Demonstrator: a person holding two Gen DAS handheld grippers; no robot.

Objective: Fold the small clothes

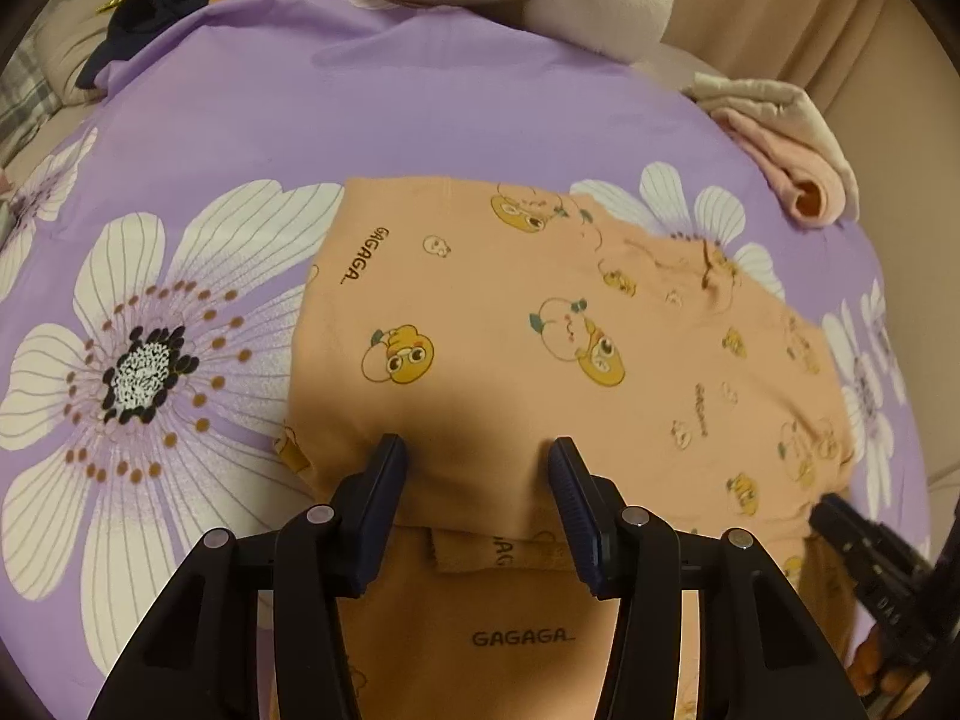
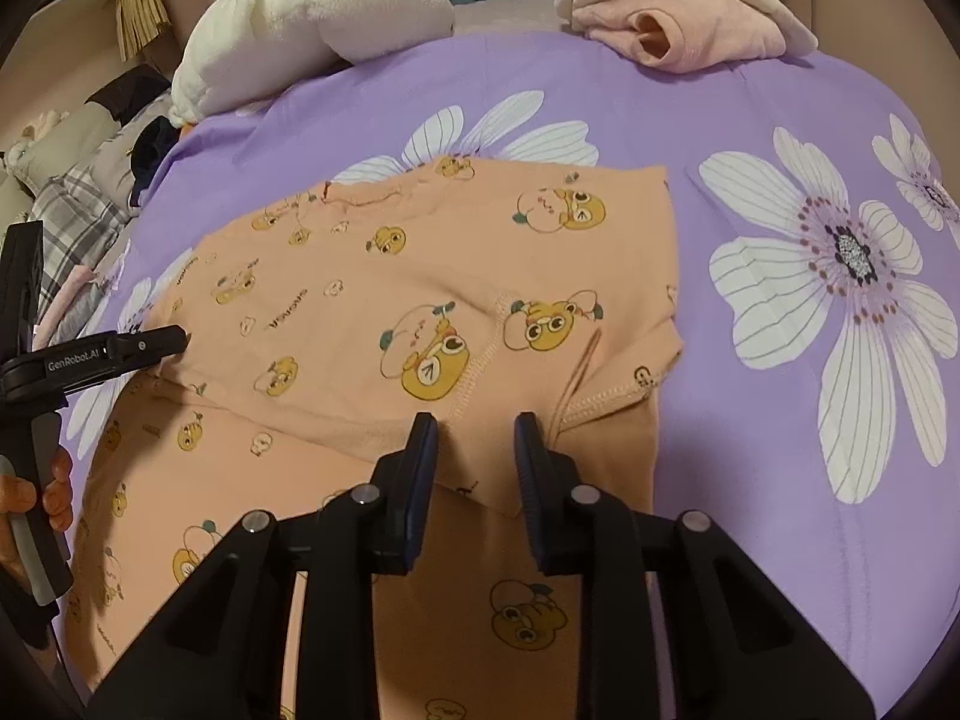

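Both grippers hover over the orange garment [image 1: 540, 324] with jaws parted: the left gripper [image 1: 477, 462] moderately wide, the right gripper [image 2: 476, 438] narrower, neither visibly clamping cloth. "GAGAGA" is printed repeatedly on the garment, spread mid-frame on a purple flowered sheet [image 1: 420, 120]. Seen at the right wrist view's left edge, the left gripper reads "GenRobot.AI". Folded pink clothes [image 2: 690, 30] lie upper right.
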